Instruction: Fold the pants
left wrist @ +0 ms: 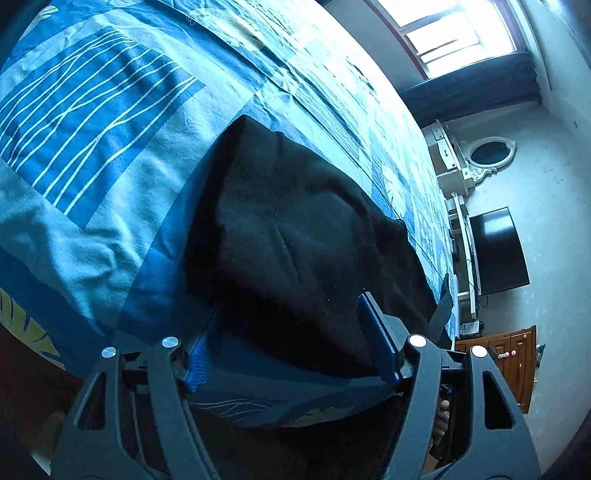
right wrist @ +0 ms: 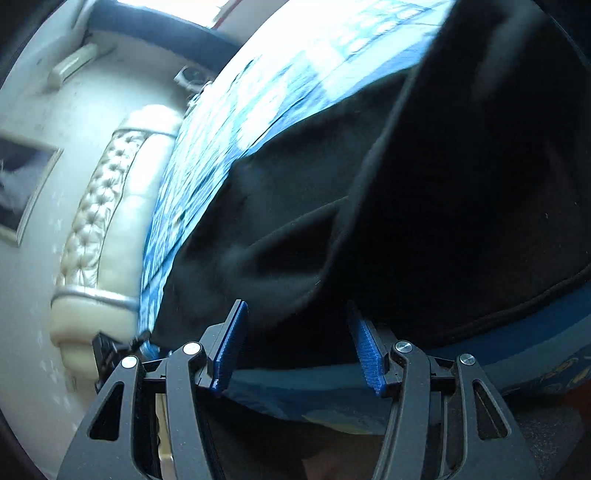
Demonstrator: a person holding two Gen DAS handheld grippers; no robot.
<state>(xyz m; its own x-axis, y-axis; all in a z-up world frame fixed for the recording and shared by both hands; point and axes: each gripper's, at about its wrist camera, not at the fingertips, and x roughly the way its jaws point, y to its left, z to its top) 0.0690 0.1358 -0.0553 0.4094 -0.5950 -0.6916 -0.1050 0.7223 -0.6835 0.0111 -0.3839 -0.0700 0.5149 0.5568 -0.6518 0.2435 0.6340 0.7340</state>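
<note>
Black pants (left wrist: pixel 295 221) lie folded into a thick bundle near the front edge of a bed with a blue patterned sheet (left wrist: pixel 110 129). My left gripper (left wrist: pixel 284 321) is open, its blue pads standing apart on either side of the bundle's near edge without pressing on it. In the right wrist view the pants (right wrist: pixel 443 203) fill the right half, with a loose fold running across the middle. My right gripper (right wrist: pixel 295 306) is open too, and the cloth's near edge lies between its fingers, free of the pads.
The bed's front edge runs just under both grippers. A cream tufted headboard (right wrist: pixel 103 221) and a framed picture (right wrist: pixel 22 184) stand at the left. A dark television (left wrist: pixel 495 251), an oval mirror (left wrist: pixel 489 153), a wooden cabinet (left wrist: pixel 517 365) and a window (left wrist: pixel 454 33) line the right.
</note>
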